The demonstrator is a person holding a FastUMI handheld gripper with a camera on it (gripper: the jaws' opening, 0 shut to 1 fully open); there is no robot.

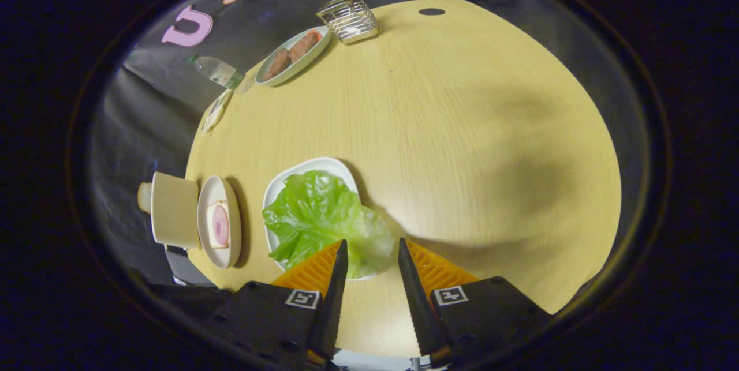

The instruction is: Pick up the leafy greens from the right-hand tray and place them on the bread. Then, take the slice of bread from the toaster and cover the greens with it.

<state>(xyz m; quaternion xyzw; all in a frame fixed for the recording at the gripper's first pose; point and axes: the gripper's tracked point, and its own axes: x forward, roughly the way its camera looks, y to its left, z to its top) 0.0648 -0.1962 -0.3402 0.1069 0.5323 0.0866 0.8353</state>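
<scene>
A green lettuce leaf (317, 215) lies on a white tray (314, 164) on the wooden table. My gripper (371, 243) is open, and the leaf's near edge reaches in between its fingertips without either finger pressing on it. Beside the tray sits a round plate (226, 255) holding a slice of bread with a pink round of meat (219, 225) on top. A beige toaster (173, 209) stands right beyond that plate. I cannot make out a bread slice in it from here.
At the far side of the table (462, 128) are an oval dish with brown patties (293, 55), a wire rack (348, 18) and a lying plastic bottle (218, 71). A small wrapped item (215, 112) rests at the table's edge.
</scene>
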